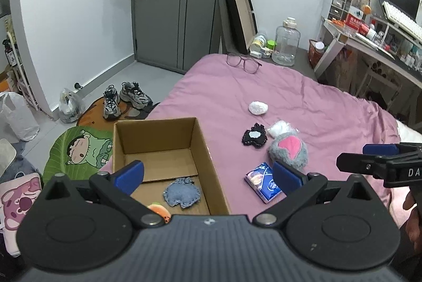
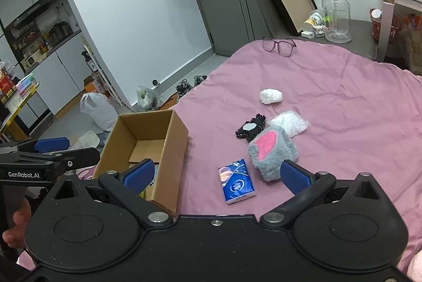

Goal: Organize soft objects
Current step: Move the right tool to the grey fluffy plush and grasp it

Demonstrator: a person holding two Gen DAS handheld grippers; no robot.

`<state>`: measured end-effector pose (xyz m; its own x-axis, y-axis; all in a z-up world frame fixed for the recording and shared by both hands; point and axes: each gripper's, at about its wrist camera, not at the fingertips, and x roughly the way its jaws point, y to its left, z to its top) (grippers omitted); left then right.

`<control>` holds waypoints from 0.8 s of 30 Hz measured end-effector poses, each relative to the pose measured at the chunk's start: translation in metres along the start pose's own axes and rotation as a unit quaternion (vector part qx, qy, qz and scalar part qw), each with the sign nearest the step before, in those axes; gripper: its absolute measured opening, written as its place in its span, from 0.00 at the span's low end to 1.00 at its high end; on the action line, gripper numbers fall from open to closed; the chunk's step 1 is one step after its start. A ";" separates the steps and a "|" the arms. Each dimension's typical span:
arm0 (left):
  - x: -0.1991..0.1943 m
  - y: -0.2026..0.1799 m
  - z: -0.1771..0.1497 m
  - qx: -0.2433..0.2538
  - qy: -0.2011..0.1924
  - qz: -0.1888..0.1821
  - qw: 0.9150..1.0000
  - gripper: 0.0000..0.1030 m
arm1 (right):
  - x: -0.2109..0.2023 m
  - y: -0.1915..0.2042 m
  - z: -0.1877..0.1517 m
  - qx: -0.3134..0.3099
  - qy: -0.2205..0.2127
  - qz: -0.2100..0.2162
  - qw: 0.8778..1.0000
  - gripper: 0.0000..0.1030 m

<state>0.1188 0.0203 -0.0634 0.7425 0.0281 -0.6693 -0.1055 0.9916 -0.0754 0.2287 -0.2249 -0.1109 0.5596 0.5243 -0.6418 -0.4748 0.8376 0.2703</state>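
An open cardboard box (image 1: 208, 158) (image 2: 176, 147) stands on the pink bed. Inside lie a blue denim plush (image 1: 181, 192) and an orange plush (image 1: 159, 210). Right of the box lie a blue tissue pack (image 1: 262, 181) (image 2: 236, 181), a grey plush with a pink heart (image 1: 288, 150) (image 2: 271, 150), a black plush (image 1: 254, 136) (image 2: 249, 129), a clear bag of white stuffing (image 1: 281, 127) (image 2: 288, 122) and a white lump (image 1: 258, 108) (image 2: 271, 96). My left gripper (image 1: 208, 175) is open and empty over the box's near right corner. My right gripper (image 2: 217, 175) is open and empty just before the tissue pack.
Glasses (image 1: 244, 61) (image 2: 279, 44) lie at the bed's far edge. Beyond it are a large water jug (image 1: 286, 43), a leaning frame (image 1: 237, 10) and a cluttered desk (image 1: 374, 31). Shoes (image 1: 126, 97) and bags (image 1: 68, 105) sit on the floor left of the bed.
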 end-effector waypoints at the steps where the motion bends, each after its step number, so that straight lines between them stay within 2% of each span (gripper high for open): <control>1: 0.001 -0.002 0.000 0.002 0.002 0.001 1.000 1.00 | 0.000 -0.003 0.000 0.002 0.001 0.001 1.000 1.00; 13: 0.030 -0.031 0.003 0.022 0.023 -0.015 0.999 1.00 | 0.008 -0.035 -0.004 0.008 0.013 -0.006 1.000 1.00; 19: 0.049 -0.042 0.004 0.022 0.035 -0.037 0.998 0.99 | 0.017 -0.053 -0.006 0.017 0.021 -0.018 0.999 0.99; 24: 0.075 -0.054 0.000 0.032 0.061 -0.054 0.996 0.97 | 0.029 -0.072 -0.008 0.034 0.025 -0.020 0.999 0.95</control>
<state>0.1803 -0.0309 -0.1093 0.6609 -0.0915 -0.7449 0.0165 0.9941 -0.1074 0.2737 -0.2715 -0.1541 0.5420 0.4830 -0.6877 -0.4041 0.8673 0.2906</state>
